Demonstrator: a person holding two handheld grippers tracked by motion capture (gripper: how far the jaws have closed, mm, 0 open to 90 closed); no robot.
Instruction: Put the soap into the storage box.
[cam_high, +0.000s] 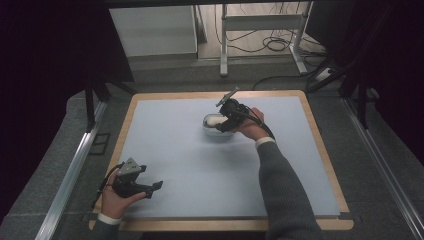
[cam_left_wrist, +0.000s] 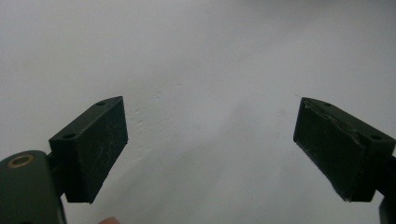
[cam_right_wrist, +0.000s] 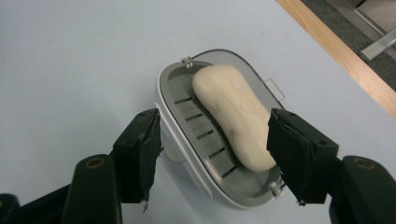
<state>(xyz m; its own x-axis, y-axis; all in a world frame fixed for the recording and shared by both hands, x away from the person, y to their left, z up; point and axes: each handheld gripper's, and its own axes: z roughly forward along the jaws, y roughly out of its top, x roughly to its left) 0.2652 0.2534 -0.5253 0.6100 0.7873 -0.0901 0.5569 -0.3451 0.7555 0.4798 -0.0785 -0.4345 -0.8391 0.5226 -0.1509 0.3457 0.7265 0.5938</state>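
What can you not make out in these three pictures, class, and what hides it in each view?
- Soap dish: its near end, hidden by the right tool in the right gripper view.
- Soap: too small for any detail in the high view.
- Dish's slotted floor: partly covered by the soap.
- Left tool: its body is cut off by the bottom edge of the left gripper view.

The right gripper (cam_right_wrist: 212, 156) straddles a grey soap dish (cam_right_wrist: 187, 100), jaws apart. A cream soap bar (cam_right_wrist: 231, 112) lies inside it on the counter (cam_right_wrist: 70, 60).
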